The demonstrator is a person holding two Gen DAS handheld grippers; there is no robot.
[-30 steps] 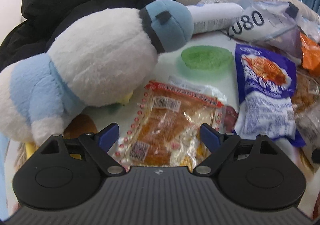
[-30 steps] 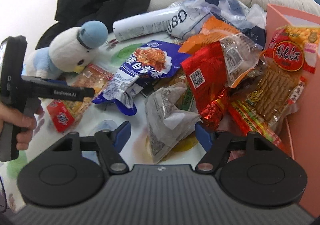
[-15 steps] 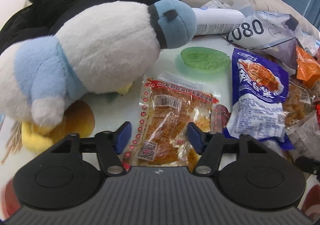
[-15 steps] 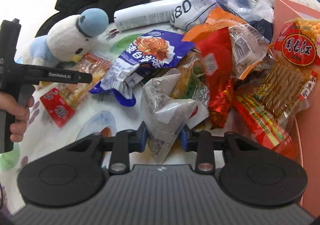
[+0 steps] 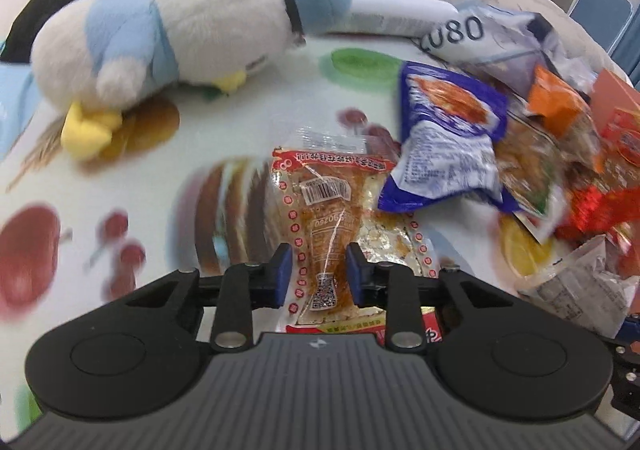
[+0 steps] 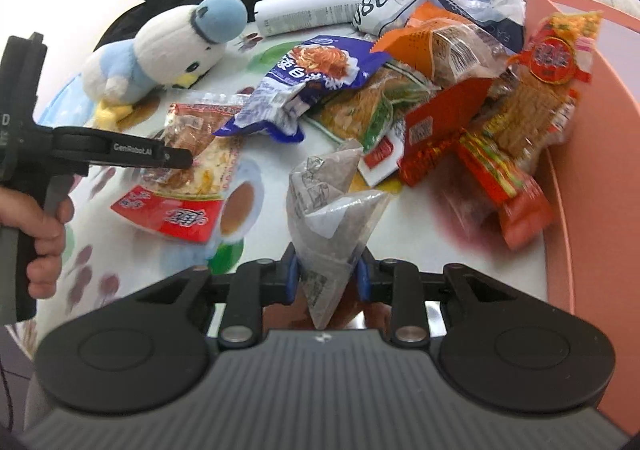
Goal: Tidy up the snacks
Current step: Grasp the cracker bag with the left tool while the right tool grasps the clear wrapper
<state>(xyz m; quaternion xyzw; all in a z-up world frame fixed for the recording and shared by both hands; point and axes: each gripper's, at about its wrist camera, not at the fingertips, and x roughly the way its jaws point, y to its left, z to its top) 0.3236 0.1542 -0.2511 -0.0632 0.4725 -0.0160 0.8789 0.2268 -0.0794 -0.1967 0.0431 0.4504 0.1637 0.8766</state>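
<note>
Both grippers are closing on snacks now, where a second ago both were standing wide. Left gripper is pinching the orange-and-clear snack packet, lower centre of its frame, and its jaws are closing further. Right gripper is closing on the grey translucent packet, now held up off the worktop. So two pickups are underway at once. Pink box at right edge: snacks are leaning against its wall, interior not visible.
</note>
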